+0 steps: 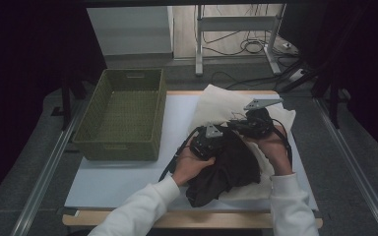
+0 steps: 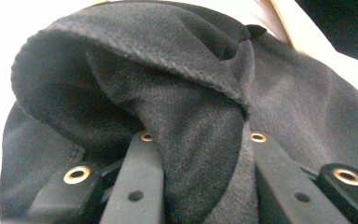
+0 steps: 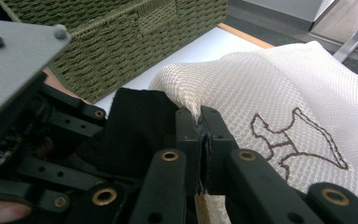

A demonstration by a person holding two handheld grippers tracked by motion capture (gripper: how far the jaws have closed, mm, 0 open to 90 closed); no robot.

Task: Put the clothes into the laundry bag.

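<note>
Two grippers: left fingers pinching black garment; right fingers pinching mesh bag.

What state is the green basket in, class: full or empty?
Empty. The high view looks straight into the basket and shows its bare woven floor, nothing inside it.

Your lab setup: black curtains, floor rails, loose cables behind the counter.

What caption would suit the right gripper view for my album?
Right tongs pinch the edge of a cream mesh laundry bag, black garment beside them, green woven basket behind.
</note>
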